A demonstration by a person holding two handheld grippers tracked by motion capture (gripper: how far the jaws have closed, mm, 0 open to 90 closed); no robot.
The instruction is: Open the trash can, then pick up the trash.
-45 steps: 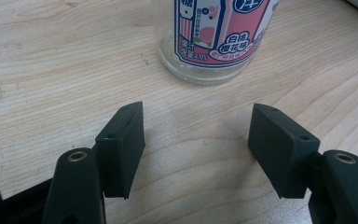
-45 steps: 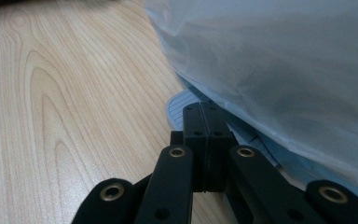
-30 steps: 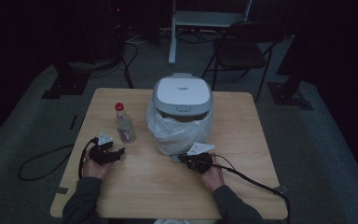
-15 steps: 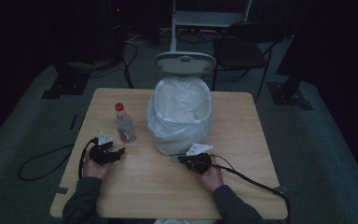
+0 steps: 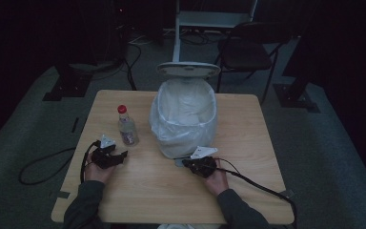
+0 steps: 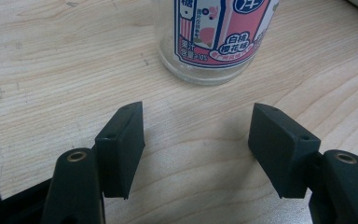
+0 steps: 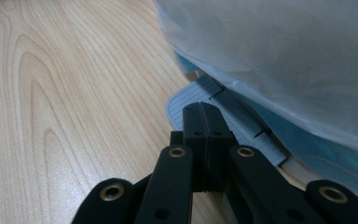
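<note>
Bottle (image 6: 216, 39) top cut off

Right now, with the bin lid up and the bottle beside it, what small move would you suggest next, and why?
Probably ease the left gripper forward around the bottle: its jaws stand open, empty, just short of it. The right gripper, shut, rests on the pedal, and the bin lid stands up.

Bottle (image 6: 214, 42) label: "白桃樱花味", partly "10%".
</note>
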